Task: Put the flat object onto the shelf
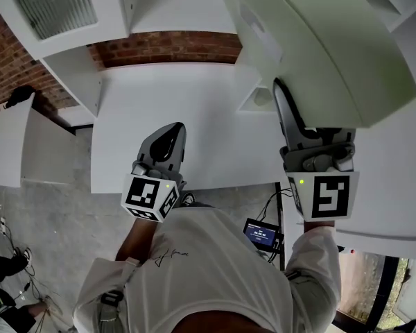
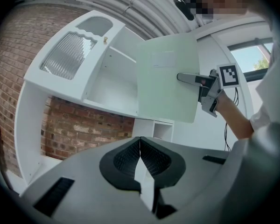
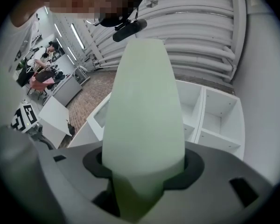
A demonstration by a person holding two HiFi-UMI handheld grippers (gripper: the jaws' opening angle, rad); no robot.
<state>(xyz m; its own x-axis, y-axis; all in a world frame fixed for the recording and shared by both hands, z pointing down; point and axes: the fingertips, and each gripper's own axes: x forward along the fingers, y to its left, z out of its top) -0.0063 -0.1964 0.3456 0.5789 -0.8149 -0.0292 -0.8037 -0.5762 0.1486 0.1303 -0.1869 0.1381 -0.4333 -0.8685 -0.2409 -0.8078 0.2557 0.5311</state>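
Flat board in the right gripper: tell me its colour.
Plain pale green board, best seen in the left gripper view.

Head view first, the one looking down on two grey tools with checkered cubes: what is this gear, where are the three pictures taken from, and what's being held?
There is no robot here. A person holds a two-jaw tool in each hand. The head view comes from a camera on the person's head, looking down over a white table. The other two cameras ride on the tools and look along their jaws. The left hand-held gripper is closed with nothing in it. The right hand-held gripper is clamped on a pale green flat board, held up near the white shelf unit. The checkered cubes are parts of the grippers.
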